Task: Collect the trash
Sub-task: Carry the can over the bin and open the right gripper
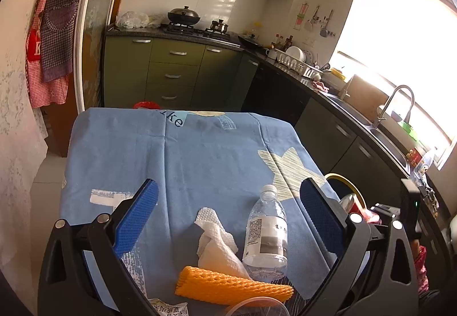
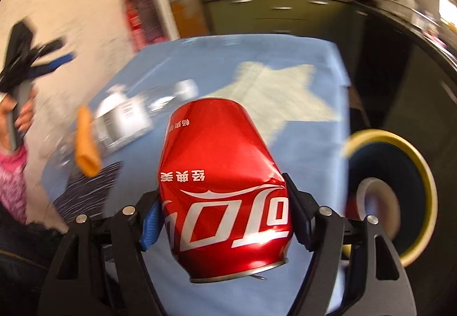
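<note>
A dented red cola can (image 2: pixel 222 173) is clamped between the pads of my right gripper (image 2: pixel 222 196), held above the blue tablecloth (image 2: pixel 285 127). A yellow-rimmed bin (image 2: pixel 371 134) stands just right of the table, with a white round thing inside. My left gripper (image 1: pixel 228 184) is open over the near end of the table. In front of it lie a clear plastic bottle (image 1: pixel 267 233), a crumpled white tissue (image 1: pixel 217 244) and an orange foam net (image 1: pixel 231 286). Nothing is between its fingers.
A printed wrapper (image 1: pixel 168 309) and a clear plastic rim (image 1: pixel 254 306) show at the bottom edge. Green kitchen cabinets (image 1: pixel 171 73) stand beyond the table, and a counter with a sink (image 1: pixel 380 127) runs along the right. The bin's rim (image 1: pixel 345 180) shows past the table's right edge.
</note>
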Motion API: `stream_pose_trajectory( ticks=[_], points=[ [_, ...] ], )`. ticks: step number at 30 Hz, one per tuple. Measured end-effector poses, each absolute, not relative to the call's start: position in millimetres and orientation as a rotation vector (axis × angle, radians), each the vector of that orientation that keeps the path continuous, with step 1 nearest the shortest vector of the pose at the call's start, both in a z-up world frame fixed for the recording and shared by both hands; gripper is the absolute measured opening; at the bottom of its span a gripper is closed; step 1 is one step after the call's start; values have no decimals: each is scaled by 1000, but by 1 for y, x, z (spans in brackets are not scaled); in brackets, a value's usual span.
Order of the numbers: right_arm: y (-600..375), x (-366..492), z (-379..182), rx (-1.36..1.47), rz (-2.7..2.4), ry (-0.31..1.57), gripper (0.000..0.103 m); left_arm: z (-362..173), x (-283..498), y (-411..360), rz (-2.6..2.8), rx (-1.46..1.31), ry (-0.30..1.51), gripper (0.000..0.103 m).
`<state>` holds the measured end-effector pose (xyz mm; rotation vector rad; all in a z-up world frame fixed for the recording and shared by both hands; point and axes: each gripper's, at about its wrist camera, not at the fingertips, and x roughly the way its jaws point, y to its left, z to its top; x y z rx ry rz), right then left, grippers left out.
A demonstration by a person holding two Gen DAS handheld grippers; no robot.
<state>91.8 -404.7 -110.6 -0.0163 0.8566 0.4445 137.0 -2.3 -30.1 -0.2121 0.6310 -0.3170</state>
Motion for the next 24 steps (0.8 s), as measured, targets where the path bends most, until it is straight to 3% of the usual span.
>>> stream_pose_trajectory(
  ticks=[13,24],
  points=[
    [-559,152,-152,171,-266,998,70,-30,143,-22,-348,-160,662,98],
    [-538,112,-140,231,-206,905,75,-24,150,-52,-407,-59,702,98]
  ],
)
